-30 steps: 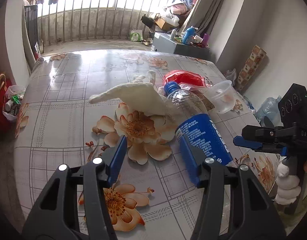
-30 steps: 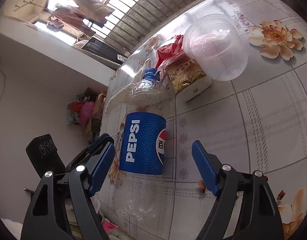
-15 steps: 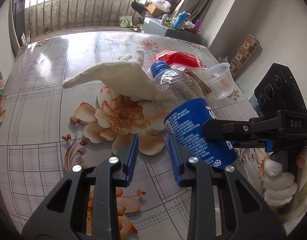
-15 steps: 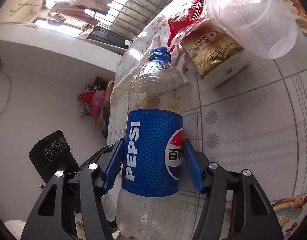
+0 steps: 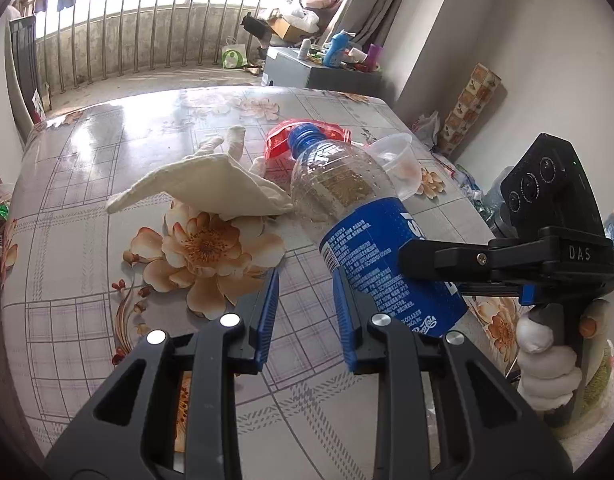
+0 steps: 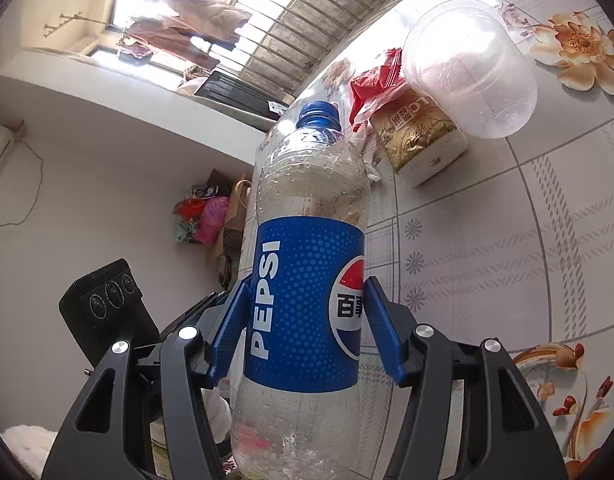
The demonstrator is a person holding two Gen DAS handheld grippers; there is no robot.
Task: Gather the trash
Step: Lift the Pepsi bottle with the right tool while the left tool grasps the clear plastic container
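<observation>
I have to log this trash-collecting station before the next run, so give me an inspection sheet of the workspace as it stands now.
Surface: table under a glossy flower-print cover.
Job's things: Pepsi bottle, blue cap on, lifted and tilted; clear plastic cup on its side; red wrapper; gold-printed packet beside the cup.
Clutter: cream cloth lying on the cover.
Grippers: right gripper clamped on the bottle's label, its jaws having just closed in; left gripper has narrowed, nothing between its pads.
Cables: nothing seen on the table; a thin wire on the wall.
Surroundings: barred window, cluttered cabinet, bags on the floor.
</observation>
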